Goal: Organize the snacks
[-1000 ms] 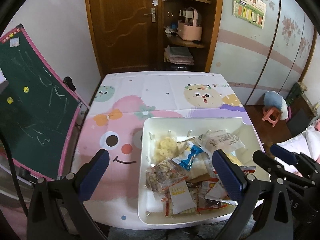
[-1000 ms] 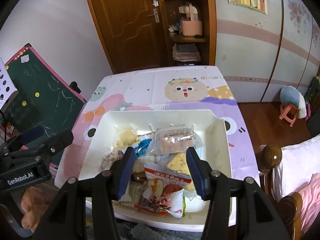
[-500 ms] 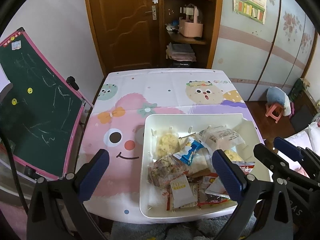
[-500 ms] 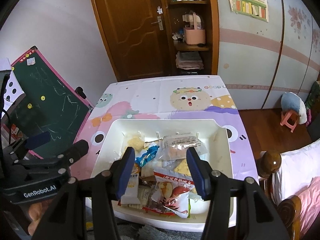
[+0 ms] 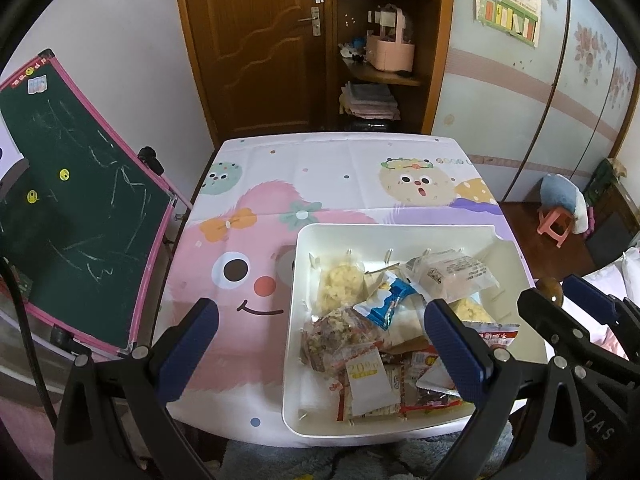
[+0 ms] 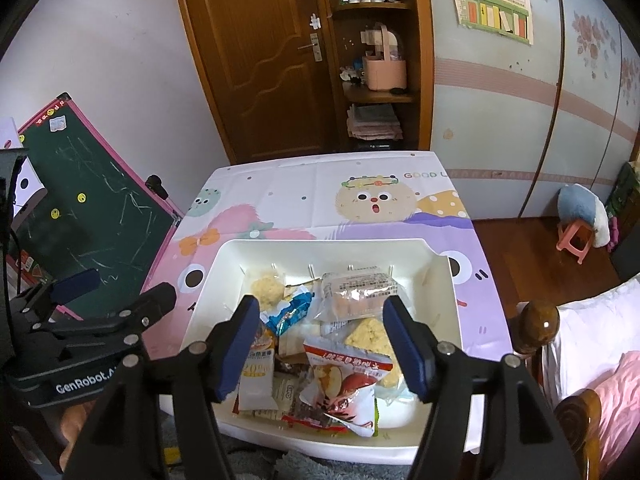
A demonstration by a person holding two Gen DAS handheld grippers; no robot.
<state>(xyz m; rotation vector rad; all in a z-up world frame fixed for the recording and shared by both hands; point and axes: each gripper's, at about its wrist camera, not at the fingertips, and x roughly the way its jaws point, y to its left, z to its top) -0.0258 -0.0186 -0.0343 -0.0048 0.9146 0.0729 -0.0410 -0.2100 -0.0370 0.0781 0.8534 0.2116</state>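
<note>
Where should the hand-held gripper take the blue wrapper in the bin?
Probably by the crimped end of the blue wrapper, coming from above: it lies on top of the pile in the bin, and that flat seam sticks up clear of neighbouring packets.

I see the tray [image 5: 294, 320] on the table's [image 5: 320, 168] near right part, snack packets [image 6: 320, 344] heaped inside. A chalkboard [image 5: 76, 208] leans left of the table; shelves [image 6: 376, 92] stand behind, probably against the wall.

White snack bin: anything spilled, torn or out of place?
Nothing spilled or visibly torn. The packets, like the blue wrapper, lie jumbled and overlapping inside the white plastic bin, which overhangs the table's near edge slightly.
</note>
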